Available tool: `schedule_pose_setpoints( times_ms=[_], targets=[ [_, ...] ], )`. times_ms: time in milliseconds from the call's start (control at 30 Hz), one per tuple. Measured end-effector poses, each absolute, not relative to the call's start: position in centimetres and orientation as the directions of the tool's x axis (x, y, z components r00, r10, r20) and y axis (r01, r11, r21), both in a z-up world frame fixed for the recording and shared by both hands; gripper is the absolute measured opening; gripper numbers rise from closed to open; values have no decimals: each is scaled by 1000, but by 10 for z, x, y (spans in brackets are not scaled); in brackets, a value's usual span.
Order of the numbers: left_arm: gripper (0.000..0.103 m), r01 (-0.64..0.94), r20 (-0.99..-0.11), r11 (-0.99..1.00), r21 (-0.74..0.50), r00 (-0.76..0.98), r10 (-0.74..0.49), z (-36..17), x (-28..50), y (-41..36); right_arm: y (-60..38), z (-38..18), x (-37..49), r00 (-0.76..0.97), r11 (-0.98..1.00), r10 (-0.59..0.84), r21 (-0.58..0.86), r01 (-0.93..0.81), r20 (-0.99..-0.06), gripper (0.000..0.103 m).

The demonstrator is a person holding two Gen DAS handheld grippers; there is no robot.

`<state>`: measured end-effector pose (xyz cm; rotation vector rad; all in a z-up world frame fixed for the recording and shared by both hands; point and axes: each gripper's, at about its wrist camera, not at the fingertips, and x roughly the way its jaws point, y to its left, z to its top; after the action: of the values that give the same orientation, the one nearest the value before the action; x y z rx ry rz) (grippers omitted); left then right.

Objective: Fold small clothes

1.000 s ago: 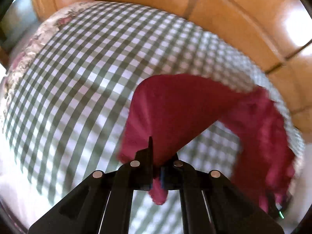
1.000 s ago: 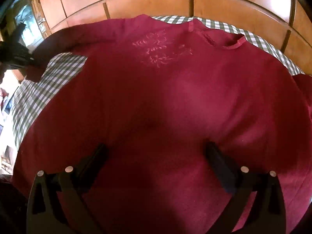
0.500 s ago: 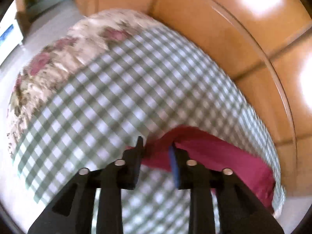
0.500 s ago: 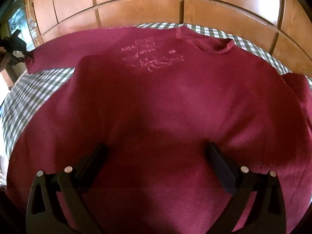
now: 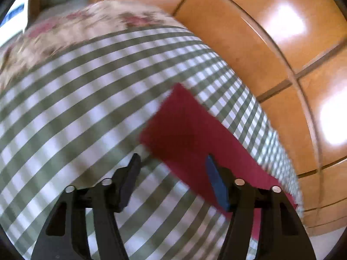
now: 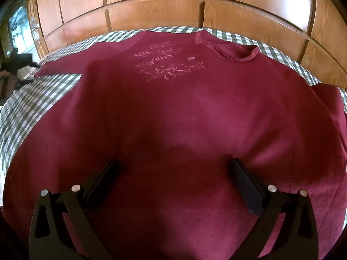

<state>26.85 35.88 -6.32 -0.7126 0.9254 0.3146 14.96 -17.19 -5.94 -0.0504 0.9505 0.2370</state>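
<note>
A dark red sweater (image 6: 173, 108) with pink embroidery on the chest lies spread, front up, on a green-and-white checked cloth (image 6: 32, 108). My right gripper (image 6: 173, 162) hovers open and wide over its lower body, with nothing between the fingers. The sweater's left sleeve (image 5: 188, 134) lies flat and stretched out on the cloth. My left gripper (image 5: 172, 159) is just behind the cuff. Its jaws are opening; the sleeve runs under the gap and the pads do not press it. The right wrist view shows that sleeve (image 6: 63, 67) reaching toward the left gripper (image 6: 19, 62) at the far left.
Glossy wooden panels (image 6: 151, 10) rise right behind the cloth's far edge. A floral cover (image 5: 76, 32) lies beyond the checked cloth (image 5: 76, 108) in the left wrist view. Floor (image 5: 329, 238) shows past the cloth's edges.
My left gripper was shut on the sleeve's cuff, carried it outward and down, then opened and let it go. The sleeve now lies flat. The right gripper stayed where it was, open.
</note>
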Motion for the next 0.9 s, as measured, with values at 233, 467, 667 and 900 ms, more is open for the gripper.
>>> schedule_pose_setpoints(
  times_ms=[233, 467, 667, 900],
  targets=[
    [7, -615, -864, 739, -276, 495, 89, -69, 270, 348, -174, -60, 148, 560, 972, 186, 69, -224, -808, 101],
    [35, -585, -809, 760, -283, 571, 138, -28, 229, 305, -199, -38, 154, 496, 953, 294, 214, -212, -817, 77],
    [62, -332, -741, 896, -296, 671, 4, 0, 179, 196, -335, 25, 118, 680, 959, 118, 261, 112, -723, 72],
    [62, -16, -714, 953, -303, 666, -216, -11, 137, 53, -458, 20, 49, 600, 878, -383, -74, 474, -702, 86]
  ],
)
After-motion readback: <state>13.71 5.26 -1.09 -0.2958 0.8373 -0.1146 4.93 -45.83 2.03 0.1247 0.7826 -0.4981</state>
